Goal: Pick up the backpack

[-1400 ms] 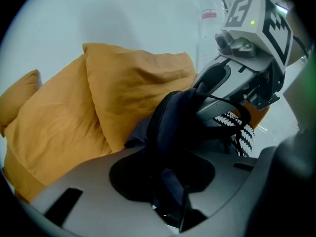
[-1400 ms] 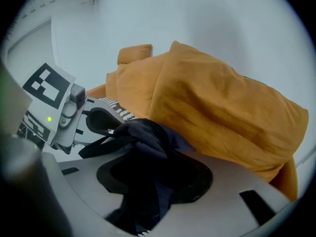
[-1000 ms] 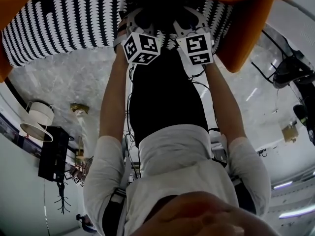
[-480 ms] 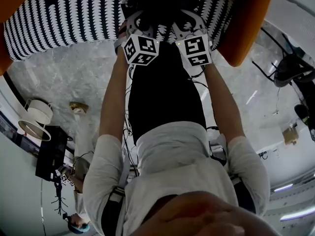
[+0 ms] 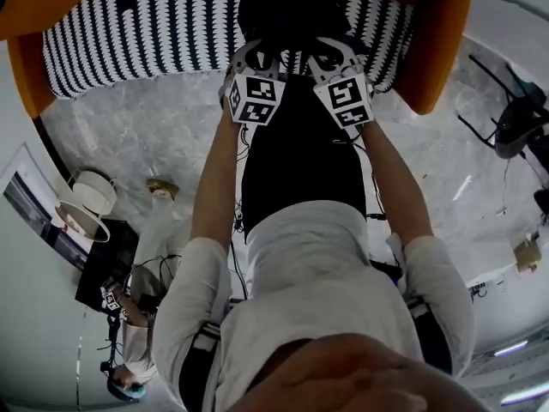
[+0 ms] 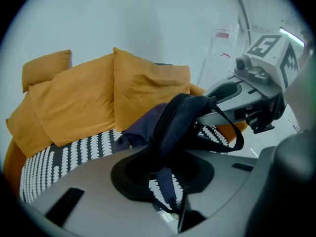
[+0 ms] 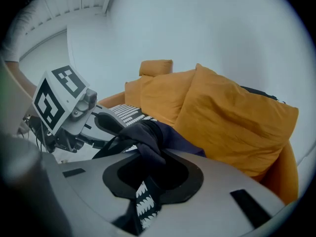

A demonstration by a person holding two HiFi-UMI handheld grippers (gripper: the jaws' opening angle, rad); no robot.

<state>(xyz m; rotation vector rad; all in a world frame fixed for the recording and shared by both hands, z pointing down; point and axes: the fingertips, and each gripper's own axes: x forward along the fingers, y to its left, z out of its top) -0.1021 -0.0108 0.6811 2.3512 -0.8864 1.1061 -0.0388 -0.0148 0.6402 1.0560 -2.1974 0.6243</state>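
The backpack (image 5: 290, 17), dark and slumped, sits at the near edge of the sofa seat (image 5: 141, 41), between the orange sofa arm (image 5: 437, 54) on the right and the long patterned stretch of seat on the left. Both grippers meet on it side by side.

The left gripper (image 5: 247, 55) has a dark strap (image 6: 167, 184) running through its jaws, which have just been closing and are now clenched on it. The bag's bunched cloth rises just past the pads. The right gripper (image 5: 336, 50) has also just been closing its jaws. They now clamp a fold of the backpack's dark fabric (image 7: 148, 164), and striped seat shows through the slit below.

Far behind the bag, orange cushions (image 6: 84, 98) stand close against the back of the sofa, so little room is left on that side. On the near side the marble floor (image 5: 146, 144) lies open from the seat edge. A lamp (image 5: 86, 200) and a black cabinet (image 5: 107, 264) stand well off to the left, and a chair base (image 5: 519, 123) to the right.
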